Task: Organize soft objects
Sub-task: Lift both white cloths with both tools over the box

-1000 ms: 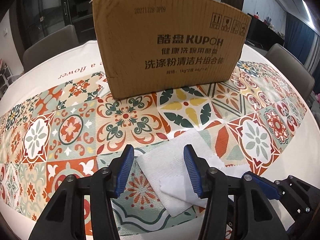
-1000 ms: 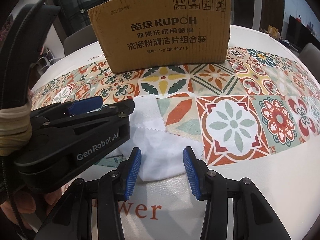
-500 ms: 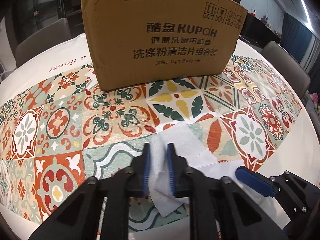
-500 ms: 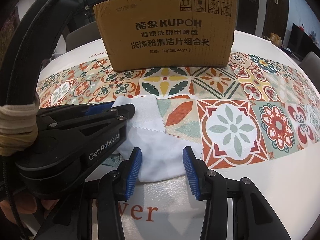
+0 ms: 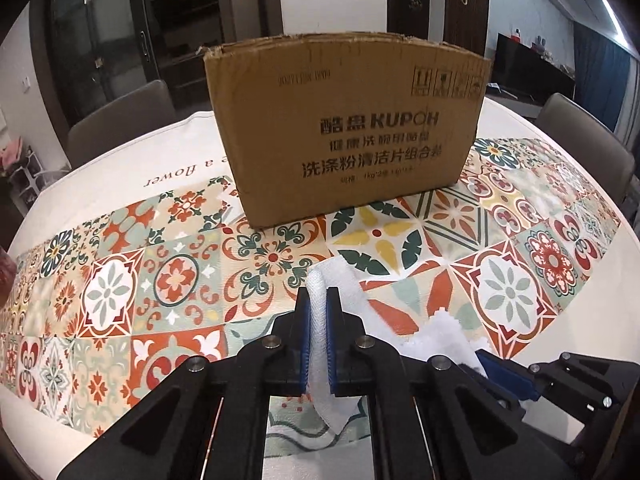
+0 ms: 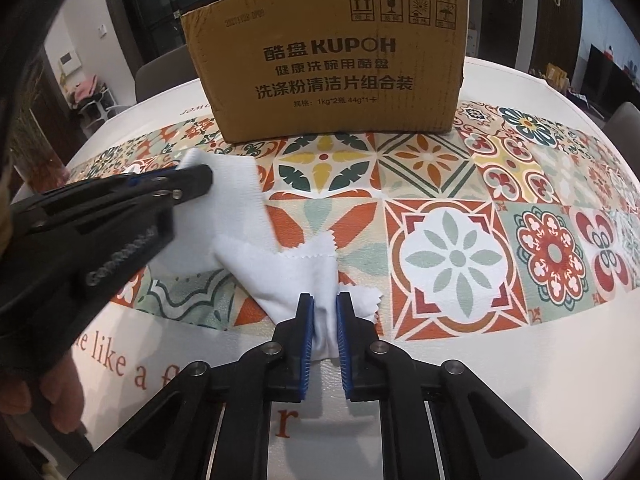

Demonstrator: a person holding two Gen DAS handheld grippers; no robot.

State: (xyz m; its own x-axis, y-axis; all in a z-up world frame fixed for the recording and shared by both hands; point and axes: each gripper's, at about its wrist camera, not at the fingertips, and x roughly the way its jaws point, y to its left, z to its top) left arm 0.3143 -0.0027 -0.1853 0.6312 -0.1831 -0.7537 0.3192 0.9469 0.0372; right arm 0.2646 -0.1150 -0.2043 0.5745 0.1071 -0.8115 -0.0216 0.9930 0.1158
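A: Where the patterned table mat (image 6: 452, 256) nears its front border, we log 1 white cloth (image 6: 280, 264), its middle resting on the mat.

B: Holders?

A: We count 2. Left gripper (image 5: 318, 336) is pinched on the cloth's far corner; right gripper (image 6: 324, 334) is pinched on its near edge.

B: Other entries?

A: 1 cardboard box (image 6: 328, 60), upright at the back of the mat, well apart from the cloth.
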